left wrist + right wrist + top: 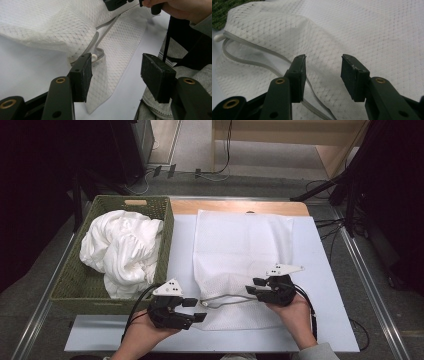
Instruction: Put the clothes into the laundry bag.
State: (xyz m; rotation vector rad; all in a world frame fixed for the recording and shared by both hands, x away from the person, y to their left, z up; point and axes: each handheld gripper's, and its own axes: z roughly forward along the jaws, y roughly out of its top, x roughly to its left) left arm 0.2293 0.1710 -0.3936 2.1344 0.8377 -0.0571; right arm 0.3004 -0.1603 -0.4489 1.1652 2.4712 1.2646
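A white mesh bag (240, 250) lies flat on the pale table mat (325, 285), its mouth toward the person. A grey cord-like edge (225, 300) runs along that mouth and ends in a small white bead (94, 57) at the bag's left corner; the bead (218, 38) sits far left in the right gripper view. My left gripper (196, 309) stands open just short of that corner, its jaws (117, 75) empty. My right gripper (253, 285) hovers open over the mesh near the mouth, with the fabric (352, 37) lying beneath and beyond its jaws (325, 75).
A green woven basket (165, 210) stands at the table's left, heaped with crumpled white cloth (122, 250). A strip of wooden tabletop (225, 206) runs behind the mat. Cables and stand legs cross the floor beyond. The person's grey sleeve (200, 72) is close to my left gripper.
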